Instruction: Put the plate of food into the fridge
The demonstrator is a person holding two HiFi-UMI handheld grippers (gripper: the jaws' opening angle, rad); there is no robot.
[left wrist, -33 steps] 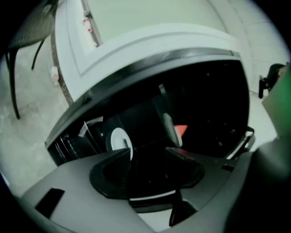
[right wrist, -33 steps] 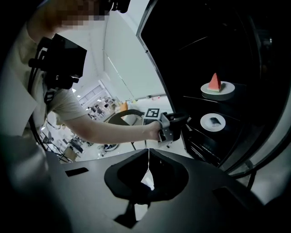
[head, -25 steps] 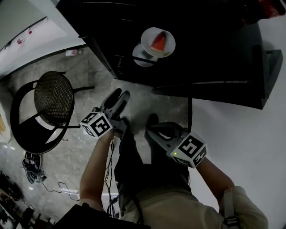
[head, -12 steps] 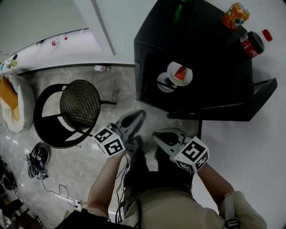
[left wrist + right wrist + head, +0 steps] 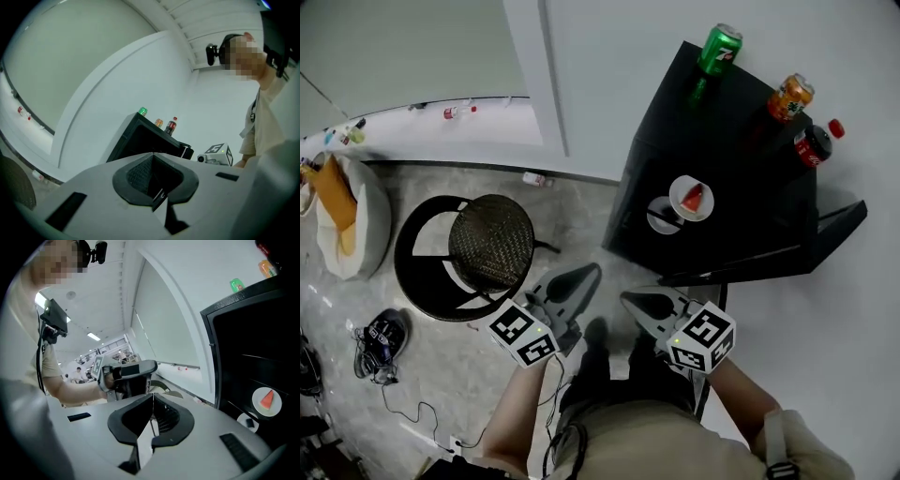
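The plate of food [image 5: 692, 198] already sits inside the fridge [image 5: 731, 122], well ahead of the left gripper [image 5: 581, 277], whose jaws have just closed on nothing, and the right gripper [image 5: 639, 302], likewise pressed together and empty, so seemingly only its open door [image 5: 825, 234] is left to close.

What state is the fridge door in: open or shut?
Open. The door stands swung out to the side, and the plate shows inside the fridge.
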